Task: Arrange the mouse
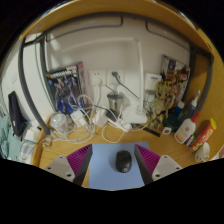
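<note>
The mouse point(123, 161) was seen lying on a pad point(108, 175) between the spread fingers of the tool point(113, 160), untouched. No grasp was made, so the arranging was judged barely begun.

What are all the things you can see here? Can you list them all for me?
mouse: one, black, on the mat, between the fingers with gaps either side
mat: one, pale grey, on the desk under the mouse
desk: one, wooden, under everything
cables: a tangle, white, at the back of the desk
circuit boards: at least two, leaning at the wall behind the cables
bottle: one, orange and white, far side of the desk
wall: white, behind it all
gripper: one, open, pink pads, fingers either side of the mouse
</note>
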Demonstrator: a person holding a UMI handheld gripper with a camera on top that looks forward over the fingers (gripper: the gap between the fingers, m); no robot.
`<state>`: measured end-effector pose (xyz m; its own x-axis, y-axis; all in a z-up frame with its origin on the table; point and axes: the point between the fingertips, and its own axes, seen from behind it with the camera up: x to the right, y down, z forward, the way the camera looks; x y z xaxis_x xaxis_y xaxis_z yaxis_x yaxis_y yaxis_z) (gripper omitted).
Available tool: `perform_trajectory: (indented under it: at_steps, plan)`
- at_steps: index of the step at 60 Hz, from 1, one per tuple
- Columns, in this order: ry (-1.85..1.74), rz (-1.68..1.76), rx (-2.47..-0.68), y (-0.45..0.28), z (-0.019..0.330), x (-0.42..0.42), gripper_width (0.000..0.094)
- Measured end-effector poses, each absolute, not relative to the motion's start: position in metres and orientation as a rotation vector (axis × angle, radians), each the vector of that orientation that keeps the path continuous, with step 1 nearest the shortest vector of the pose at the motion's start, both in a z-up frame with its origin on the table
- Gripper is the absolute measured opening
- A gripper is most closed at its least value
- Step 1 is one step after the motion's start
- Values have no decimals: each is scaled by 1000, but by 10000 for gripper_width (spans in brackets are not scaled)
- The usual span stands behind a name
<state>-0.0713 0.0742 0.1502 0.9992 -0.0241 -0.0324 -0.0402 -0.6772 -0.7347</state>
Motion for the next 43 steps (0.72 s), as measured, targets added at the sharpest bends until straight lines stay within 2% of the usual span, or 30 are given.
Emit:
perform_trajectory:
  at_steps: [9,22,32,43]
  plan:
    - [55,19,-2251,54,219,-94,846]
    - [45,26,-2190,28,282,-110,850]
    - [43,58,-2149,16,310,-118,850]
    - [57,57,-2149,7,314,-118,847]
